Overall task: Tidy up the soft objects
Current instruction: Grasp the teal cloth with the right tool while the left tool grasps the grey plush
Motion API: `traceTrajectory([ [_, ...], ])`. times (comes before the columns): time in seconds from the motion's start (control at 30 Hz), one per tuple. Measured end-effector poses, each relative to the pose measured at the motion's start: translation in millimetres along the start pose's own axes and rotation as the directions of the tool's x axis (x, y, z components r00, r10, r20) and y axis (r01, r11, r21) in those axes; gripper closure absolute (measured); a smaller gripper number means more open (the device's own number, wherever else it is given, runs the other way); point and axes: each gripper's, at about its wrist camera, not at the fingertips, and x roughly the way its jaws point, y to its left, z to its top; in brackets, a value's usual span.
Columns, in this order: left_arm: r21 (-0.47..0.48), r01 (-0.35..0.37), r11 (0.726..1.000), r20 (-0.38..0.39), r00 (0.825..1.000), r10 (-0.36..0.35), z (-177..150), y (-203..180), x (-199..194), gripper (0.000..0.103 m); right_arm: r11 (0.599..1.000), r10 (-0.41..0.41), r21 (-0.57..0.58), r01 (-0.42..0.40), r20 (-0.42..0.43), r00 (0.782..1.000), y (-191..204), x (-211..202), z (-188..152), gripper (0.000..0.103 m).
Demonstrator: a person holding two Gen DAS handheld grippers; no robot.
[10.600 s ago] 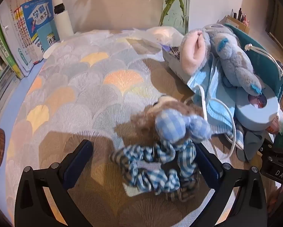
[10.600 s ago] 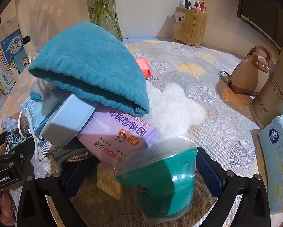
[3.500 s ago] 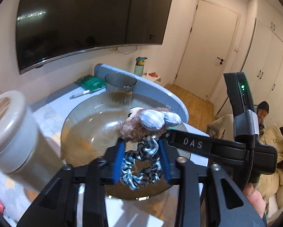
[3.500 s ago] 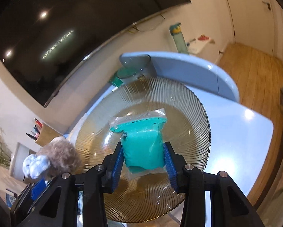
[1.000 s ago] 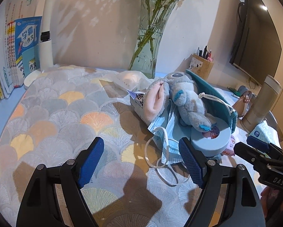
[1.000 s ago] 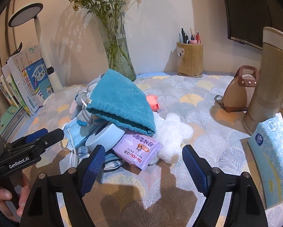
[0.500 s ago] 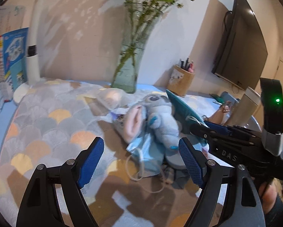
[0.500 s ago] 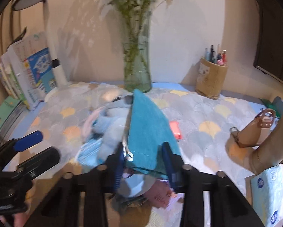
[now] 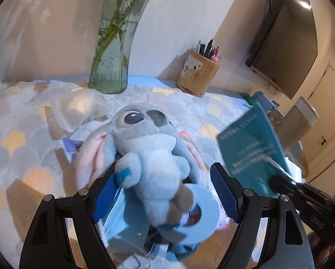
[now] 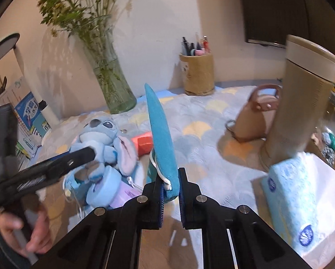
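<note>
The right tongs (image 10: 170, 190) are clamped tight on the bottom edge of a teal pouch (image 10: 160, 139), which stands up edge-on between the blue pads, lifted clear of the bench (image 10: 203, 134), its white drawstring hanging beside the left pad. The left tongs (image 9: 165, 192) are wide apart and just closing a little, straddling a blue plush toy (image 9: 149, 148); from the left camera the left pad looks to sit right against the toy's arm while the right pad stands clear of it, so nothing is gripped. The toy lies on its back in the heap of soft things in the middle of the bench, head toward the far edge, with a round pale blue case (image 9: 201, 215) at its feet, a blue face mask (image 9: 120, 215) under it and a purple packet (image 10: 127, 192) below that. A hand (image 10: 26, 231) holds the left tool's handle at the near left corner. Along the far edge stand a glass vase (image 10: 113, 83) of green stems and a pen holder (image 10: 197, 74). Toward the right edge are a tan purse (image 10: 255, 116), a tall beige flask (image 10: 302, 94) and a pack of tissues (image 10: 302, 201). An orange block (image 10: 142, 144) lies just behind the pouch
</note>
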Motion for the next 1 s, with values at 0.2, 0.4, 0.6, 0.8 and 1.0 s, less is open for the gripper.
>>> traceTrajectory([
  [0.2,0.053,-0.065,0.996,-0.037,0.997,0.067,-0.6,-3.1,18.9,0.067,0.997,0.075,0.006,-0.075,-0.042,0.996,-12.2,-20.6,-1.3,0.092],
  [0.4,0.029,0.001,1.0,0.04,0.999,-0.002,-8.1,-1.6,-32.6,0.068,0.978,0.207,0.029,-0.205,-0.125,0.97,-25.6,-45.6,-21.7,0.092],
  [0.6,0.05,0.036,0.998,0.091,0.995,-0.041,-32.9,-2.6,-95.3,0.068,0.976,-0.121,-0.207,0.074,-0.226,0.967,-17.8,-41.0,-52.2,0.092],
  [0.8,0.024,0.025,0.999,0.084,0.996,-0.027,-61.4,6.7,-104.5,0.068,0.928,-0.184,-0.357,0.107,-0.189,0.965,25.9,-10.8,-74.7,0.092],
  [1.0,-0.011,0.036,0.999,0.124,0.992,-0.035,-68.1,20.8,-125.8,0.068,0.933,-0.049,-0.355,-0.056,-0.281,0.959,49.7,6.8,-98.1,0.046],
])
